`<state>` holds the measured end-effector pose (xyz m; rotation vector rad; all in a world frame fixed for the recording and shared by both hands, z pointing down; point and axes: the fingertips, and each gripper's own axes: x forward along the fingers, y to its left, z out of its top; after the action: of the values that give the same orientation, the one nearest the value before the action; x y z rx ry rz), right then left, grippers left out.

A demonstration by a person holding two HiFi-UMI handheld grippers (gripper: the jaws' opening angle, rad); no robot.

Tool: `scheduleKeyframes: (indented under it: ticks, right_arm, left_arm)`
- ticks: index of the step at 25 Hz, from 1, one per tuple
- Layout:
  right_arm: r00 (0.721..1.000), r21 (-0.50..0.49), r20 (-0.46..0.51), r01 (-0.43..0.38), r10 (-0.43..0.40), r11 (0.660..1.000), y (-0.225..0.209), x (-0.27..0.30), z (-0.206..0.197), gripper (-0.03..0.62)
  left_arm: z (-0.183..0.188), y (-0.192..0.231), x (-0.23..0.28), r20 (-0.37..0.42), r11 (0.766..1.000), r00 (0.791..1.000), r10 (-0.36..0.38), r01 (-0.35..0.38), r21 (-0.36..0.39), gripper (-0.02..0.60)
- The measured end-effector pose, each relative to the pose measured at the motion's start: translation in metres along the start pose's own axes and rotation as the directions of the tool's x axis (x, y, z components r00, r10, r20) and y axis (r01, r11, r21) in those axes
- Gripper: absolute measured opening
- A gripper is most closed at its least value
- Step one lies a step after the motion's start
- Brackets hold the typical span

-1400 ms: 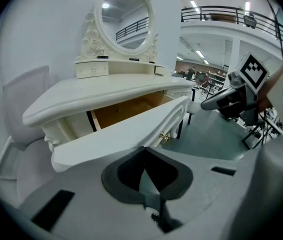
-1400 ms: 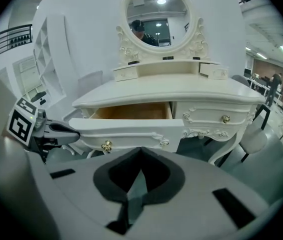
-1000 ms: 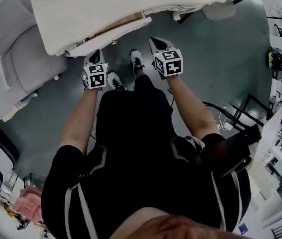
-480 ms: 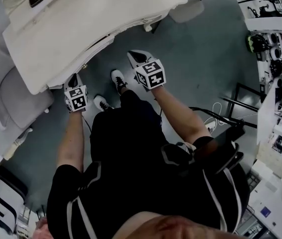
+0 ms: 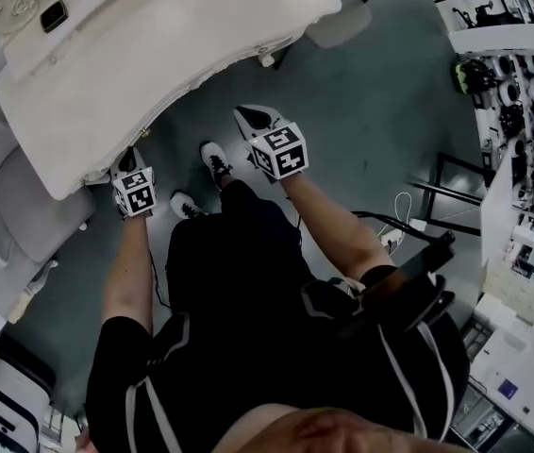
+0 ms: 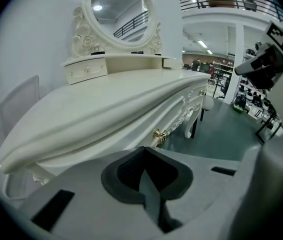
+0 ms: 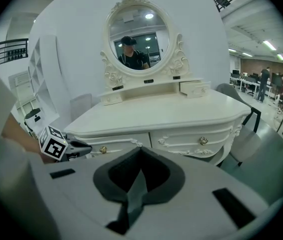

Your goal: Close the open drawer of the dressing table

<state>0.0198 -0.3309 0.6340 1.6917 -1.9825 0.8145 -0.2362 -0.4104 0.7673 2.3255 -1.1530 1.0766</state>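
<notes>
The left gripper [image 6: 144, 156] is pointing at the front of the dressing table [image 6: 106, 104]. Its jaws are pressing together with nothing between them. Just ahead of its tip and a little to its right, a brass knob [image 6: 160, 135] is showing under the table's edge.

From the right gripper's side, the left gripper's tip is sitting right at the left end of the drawer [image 7: 124, 143], beside that drawer's knob. Whether it is touching the wood cannot be told. The drawer front is lying level with the second drawer [image 7: 191, 138] next to it, with no gap showing.

The right gripper [image 7: 139, 159] is also keeping its jaws together and carrying nothing. It is facing the middle of the dressing table from well back, with the oval mirror [image 7: 139, 34] standing above and ahead of it. In the head view it is hovering over the grey floor [image 5: 380, 140], to the right of the left gripper, and the person's shoes [image 5: 215, 163] are standing between the two.
</notes>
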Motion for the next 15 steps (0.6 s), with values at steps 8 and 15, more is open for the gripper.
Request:
scheduleKeyframes:
  ticks: [8, 15]
  right_arm:
    - [0.999, 0.005, 0.021, 0.039, -0.039, 0.999, 0.0, -0.007, 0.006, 0.005]
    - [0.996, 0.022, 0.045, 0.072, -0.073, 0.997, 0.008, -0.029, 0.002, 0.005]
  left_arm:
    - [0.009, 0.006, 0.011, 0.039, 0.999, 0.999, -0.028, 0.027, 0.024, 0.005]
    - [0.012, 0.008, 0.001, 0.048, 1.0, 0.999, -0.025, 0.025, 0.011, 0.005]
